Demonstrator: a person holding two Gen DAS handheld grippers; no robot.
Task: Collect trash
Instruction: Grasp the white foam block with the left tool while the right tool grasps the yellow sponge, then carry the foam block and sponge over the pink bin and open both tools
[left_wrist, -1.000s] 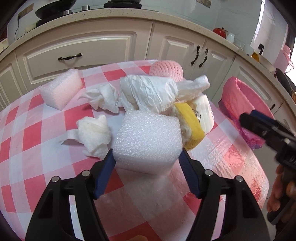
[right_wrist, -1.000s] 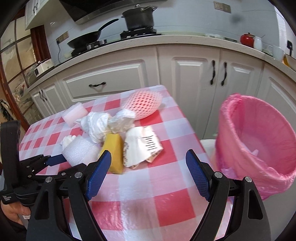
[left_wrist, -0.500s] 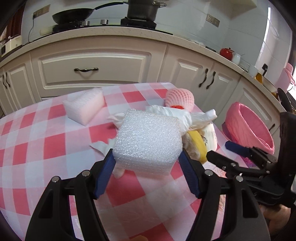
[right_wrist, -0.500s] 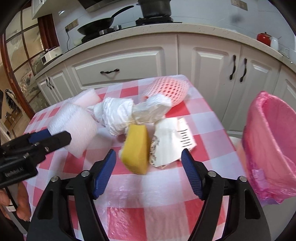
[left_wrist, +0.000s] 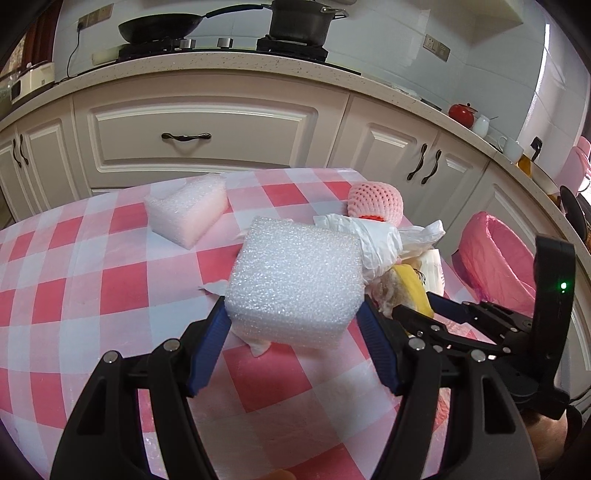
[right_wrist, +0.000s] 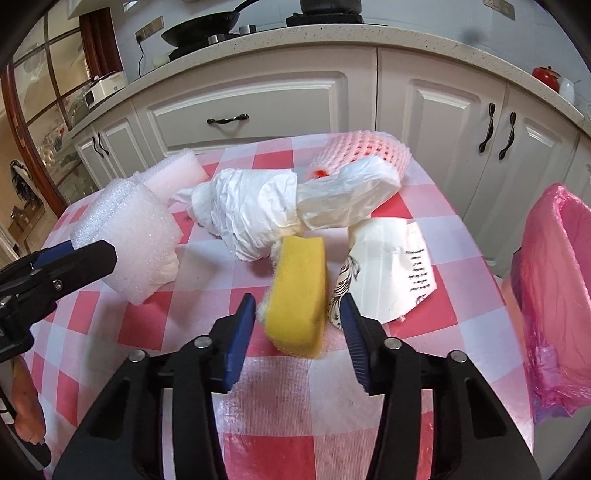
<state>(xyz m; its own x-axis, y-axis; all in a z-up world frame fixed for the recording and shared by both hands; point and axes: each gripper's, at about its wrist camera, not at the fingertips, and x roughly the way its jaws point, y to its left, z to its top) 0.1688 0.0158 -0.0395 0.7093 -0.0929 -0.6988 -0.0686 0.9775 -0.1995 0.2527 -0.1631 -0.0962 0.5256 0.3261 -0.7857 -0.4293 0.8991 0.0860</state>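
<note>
My left gripper (left_wrist: 293, 332) is shut on a white foam block (left_wrist: 295, 286) and holds it above the checked table (left_wrist: 92, 280); the block also shows in the right wrist view (right_wrist: 129, 240). My right gripper (right_wrist: 297, 312) is open, its jaws on either side of a yellow sponge (right_wrist: 299, 295) without closing on it. Behind lie a crumpled white plastic bag (right_wrist: 280, 206), a torn white paper packet (right_wrist: 391, 273), a pink foam fruit net (right_wrist: 365, 147) and a second foam piece (left_wrist: 188, 214). A pink-lined bin (right_wrist: 554, 291) stands right of the table.
White kitchen cabinets (left_wrist: 199, 136) and a counter with a pan (left_wrist: 159, 26) and pot (left_wrist: 299, 22) run behind the table. A crumpled tissue (left_wrist: 258, 345) lies under the held block. The table's right edge faces the bin (left_wrist: 495, 262).
My left gripper lifted the foam block off the table. My right gripper moved in toward the yellow sponge and its jaws narrowed around it.
</note>
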